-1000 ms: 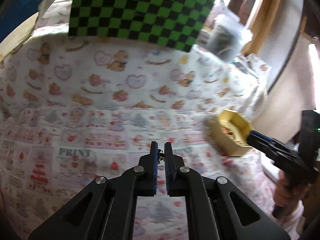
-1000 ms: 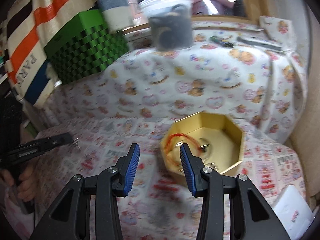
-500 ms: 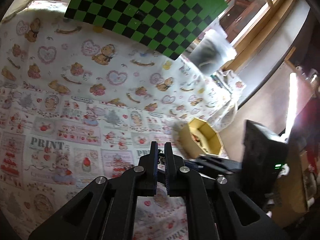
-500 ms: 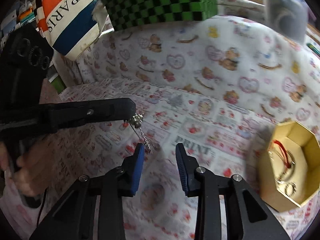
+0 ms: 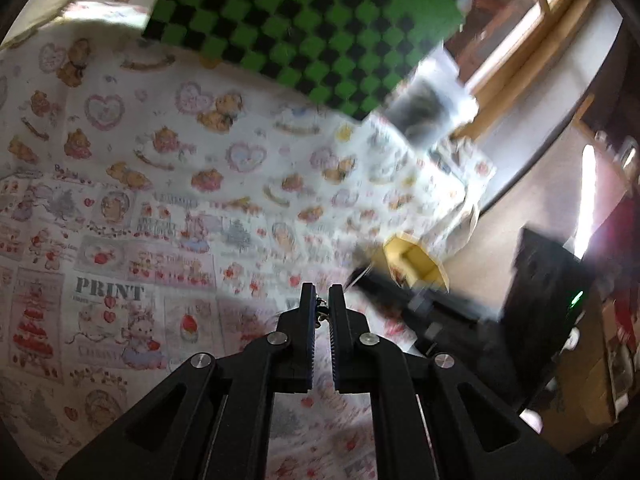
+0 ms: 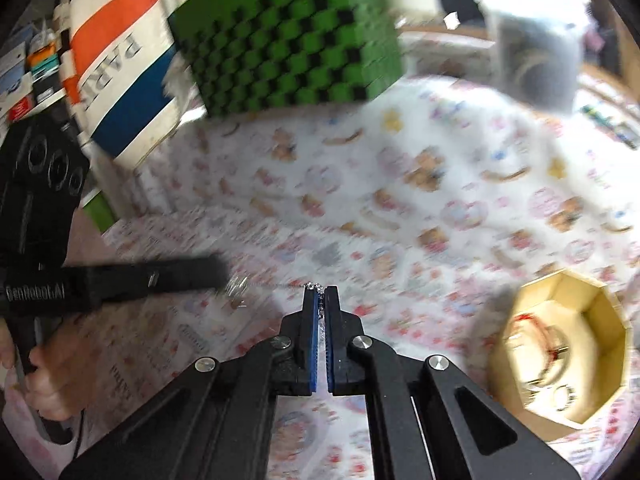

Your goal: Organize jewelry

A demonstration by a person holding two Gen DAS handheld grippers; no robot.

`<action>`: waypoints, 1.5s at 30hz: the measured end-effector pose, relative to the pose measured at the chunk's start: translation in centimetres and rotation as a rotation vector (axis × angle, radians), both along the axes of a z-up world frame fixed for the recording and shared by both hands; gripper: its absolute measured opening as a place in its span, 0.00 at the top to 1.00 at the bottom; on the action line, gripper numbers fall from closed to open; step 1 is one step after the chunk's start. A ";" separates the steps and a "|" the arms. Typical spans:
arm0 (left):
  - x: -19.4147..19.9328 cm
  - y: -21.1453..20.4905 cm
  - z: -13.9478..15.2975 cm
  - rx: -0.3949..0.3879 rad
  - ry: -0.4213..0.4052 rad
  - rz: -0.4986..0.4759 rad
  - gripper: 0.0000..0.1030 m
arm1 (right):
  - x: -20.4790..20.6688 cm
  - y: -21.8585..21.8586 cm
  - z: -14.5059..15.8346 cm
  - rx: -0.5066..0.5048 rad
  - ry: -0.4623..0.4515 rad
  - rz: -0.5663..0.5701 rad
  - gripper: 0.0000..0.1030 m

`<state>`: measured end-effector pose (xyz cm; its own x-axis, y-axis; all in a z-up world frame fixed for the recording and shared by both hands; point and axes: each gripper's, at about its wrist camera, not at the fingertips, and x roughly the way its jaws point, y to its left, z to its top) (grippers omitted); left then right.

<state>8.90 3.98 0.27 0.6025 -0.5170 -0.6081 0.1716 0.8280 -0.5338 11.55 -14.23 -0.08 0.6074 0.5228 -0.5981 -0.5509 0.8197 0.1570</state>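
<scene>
Two tongs: both clamped on one thin silver chain (image 6: 276, 285) strung between them above the table.
Left tongs (image 5: 321, 300): pads together on a small metal end of the chain.
Right tongs (image 6: 320, 294): jaws have just been closing and now pinch the chain's other end, links bunched between the blue pads (image 6: 314, 344).
Surface: table under a white cloth printed with bears, hearts and cakes (image 6: 440, 208).
Box: yellow octagonal cardboard box (image 6: 600, 344) on the cloth at right, red cord and rings inside.
Room: green-and-black chequered block (image 6: 288, 36) behind; striped bag (image 6: 116, 64) beside it; clear plastic tub (image 6: 536, 56), blurred.
</scene>
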 end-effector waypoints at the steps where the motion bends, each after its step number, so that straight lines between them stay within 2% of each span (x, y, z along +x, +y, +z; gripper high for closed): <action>1: 0.0 -0.2 -0.2 0.026 0.007 -0.002 0.95 | 0.0 -0.5 0.4 0.027 0.000 0.004 0.97; 3: 0.1 -0.8 -0.7 0.067 0.014 0.002 0.95 | 0.0 -1.1 1.0 0.054 -0.004 0.009 0.97; 6: 0.3 -1.3 -1.2 0.085 0.025 -0.002 0.94 | -0.4 -1.5 1.4 0.046 -0.036 -0.009 0.97; 11: 0.3 -1.8 -1.3 0.147 0.010 0.023 0.83 | -0.5 -1.6 1.3 0.034 -0.047 -0.009 0.97; 17: 0.3 -2.6 -1.6 0.187 0.006 0.026 0.75 | -1.0 -2.5 2.4 0.108 -0.051 0.017 0.97; 22: 0.3 -3.2 -2.0 0.229 0.003 0.032 0.72 | -1.7 -3.4 3.8 0.080 -0.098 -0.038 0.97; 26: 1.4 -5.0 -2.3 0.236 0.030 -0.013 0.70 | -1.6 -5.1 4.7 0.059 -0.115 -0.117 0.97; 30: 3.0 -8.1 -2.3 0.275 0.054 -0.057 0.53 | -0.8 -7.7 4.9 0.086 -0.083 -0.194 0.97; 33: 4.4 -10.5 -2.3 0.315 0.063 -0.089 0.53 | -0.3 -9.8 5.4 0.113 -0.080 -0.257 0.97; 39: 6.5 -13.2 -2.6 0.309 0.074 -0.130 0.53 | 0.0 -13.7 6.9 0.112 -0.116 -0.386 0.97; 43: 7.5 -14.1 -3.6 0.304 0.106 -0.127 0.58 | 0.0 -15.6 7.6 0.151 -0.123 -0.413 0.97; 45: 7.8 -14.8 -3.9 0.341 0.105 -0.119 0.62 | 0.1 -15.8 7.7 0.152 -0.123 -0.422 0.97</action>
